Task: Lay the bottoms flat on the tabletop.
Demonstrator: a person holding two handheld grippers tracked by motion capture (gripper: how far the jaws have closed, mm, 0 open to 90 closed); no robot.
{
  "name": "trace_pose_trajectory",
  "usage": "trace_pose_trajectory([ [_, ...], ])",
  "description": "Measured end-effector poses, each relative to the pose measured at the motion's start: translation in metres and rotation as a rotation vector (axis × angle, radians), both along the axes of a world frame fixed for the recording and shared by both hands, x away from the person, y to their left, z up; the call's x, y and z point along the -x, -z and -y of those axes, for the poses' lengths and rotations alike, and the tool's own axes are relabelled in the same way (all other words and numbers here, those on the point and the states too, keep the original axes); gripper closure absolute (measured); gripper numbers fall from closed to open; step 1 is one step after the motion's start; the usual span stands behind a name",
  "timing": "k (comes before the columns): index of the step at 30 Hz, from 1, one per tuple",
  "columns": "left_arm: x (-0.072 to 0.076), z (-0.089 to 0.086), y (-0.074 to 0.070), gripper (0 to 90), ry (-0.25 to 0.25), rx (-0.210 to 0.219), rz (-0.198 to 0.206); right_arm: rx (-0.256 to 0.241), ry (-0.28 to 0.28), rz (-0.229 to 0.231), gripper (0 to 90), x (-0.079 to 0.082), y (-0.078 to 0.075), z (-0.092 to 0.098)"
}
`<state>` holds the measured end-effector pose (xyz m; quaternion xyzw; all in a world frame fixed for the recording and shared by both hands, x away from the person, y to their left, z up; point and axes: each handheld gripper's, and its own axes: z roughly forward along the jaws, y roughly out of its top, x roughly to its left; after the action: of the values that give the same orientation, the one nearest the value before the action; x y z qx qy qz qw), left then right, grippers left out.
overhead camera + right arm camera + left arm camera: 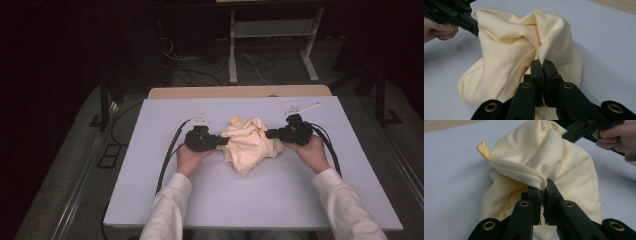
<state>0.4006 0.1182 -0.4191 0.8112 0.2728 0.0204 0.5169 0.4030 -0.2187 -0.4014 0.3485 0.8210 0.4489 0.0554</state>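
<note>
Between both claws, pale yellow cloth (248, 141) bunches on the table (150, 175).

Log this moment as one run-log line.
left gripper: shut on cream cloth | right gripper: shut on cream cloth | cloth: bunched on white table

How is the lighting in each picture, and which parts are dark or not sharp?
High view: the white table is evenly lit, the room behind almost black, the picture slightly soft. Left gripper view: the yellow cloth is bright and sharp, the left tool near the lens a little blurred. Right gripper view: soft shadows lie in the cloth folds; the right tool is dark, with little detail.
</note>
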Motion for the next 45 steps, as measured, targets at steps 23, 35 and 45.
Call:
trace_pose_trajectory([
  [23, 0.004, -0.022, -0.046, 85.6, -0.056, 0.056, 0.059, -0.084, 0.095, 0.057, 88.1, -0.003, -0.021, 0.01],
  [35, 0.002, -0.033, -0.1, 85.7, -0.113, 0.043, 0.135, -0.078, 0.15, 0.122, 88.1, -0.026, -0.068, -0.001],
  [45, 0.007, -0.041, -0.123, 85.7, -0.127, 0.052, 0.17, -0.121, 0.215, 0.115, 88.1, -0.045, -0.086, -0.002],
])
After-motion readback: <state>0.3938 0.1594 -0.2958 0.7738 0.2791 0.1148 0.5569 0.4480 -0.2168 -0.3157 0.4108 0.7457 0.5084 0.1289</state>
